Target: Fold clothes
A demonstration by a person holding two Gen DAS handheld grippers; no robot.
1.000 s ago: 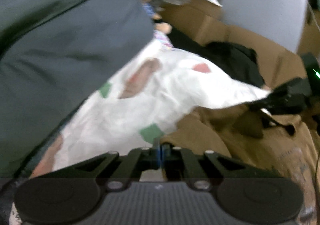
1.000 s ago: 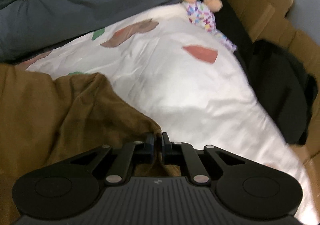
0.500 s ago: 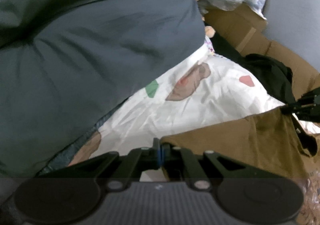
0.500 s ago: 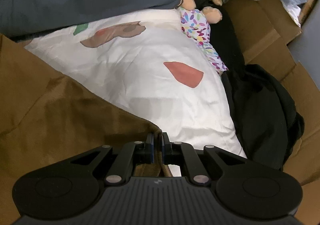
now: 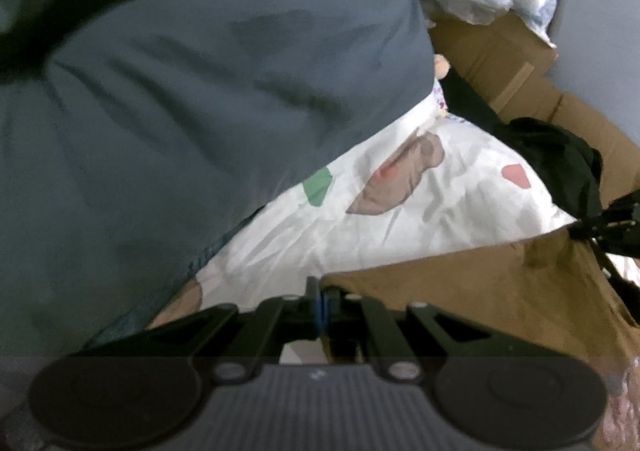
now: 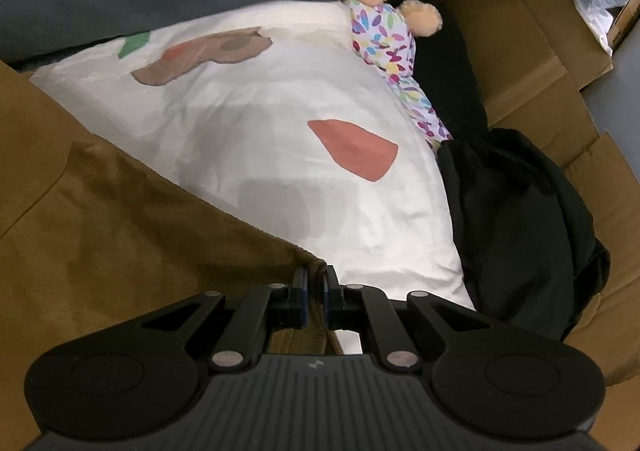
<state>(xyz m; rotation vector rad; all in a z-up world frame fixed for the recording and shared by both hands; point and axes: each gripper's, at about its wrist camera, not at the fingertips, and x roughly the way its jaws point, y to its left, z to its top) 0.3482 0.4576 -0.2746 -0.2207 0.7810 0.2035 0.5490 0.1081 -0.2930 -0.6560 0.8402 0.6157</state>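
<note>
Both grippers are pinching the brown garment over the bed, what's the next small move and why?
Probably lower both hands together to lay the brown garment flat on the white patterned sheet. The left gripper and right gripper each clamp a corner, the edge between them looks taut, and open sheet lies ahead.

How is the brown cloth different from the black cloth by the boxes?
The brown garment is stretched out flat, while the black garment lies in a bunched heap. The brown one is pinched by the right gripper and the left gripper; nothing holds the black one. The brown one lies over the white patterned sheet; the black one sits beside it. Both are plain, soft fabric.
</note>
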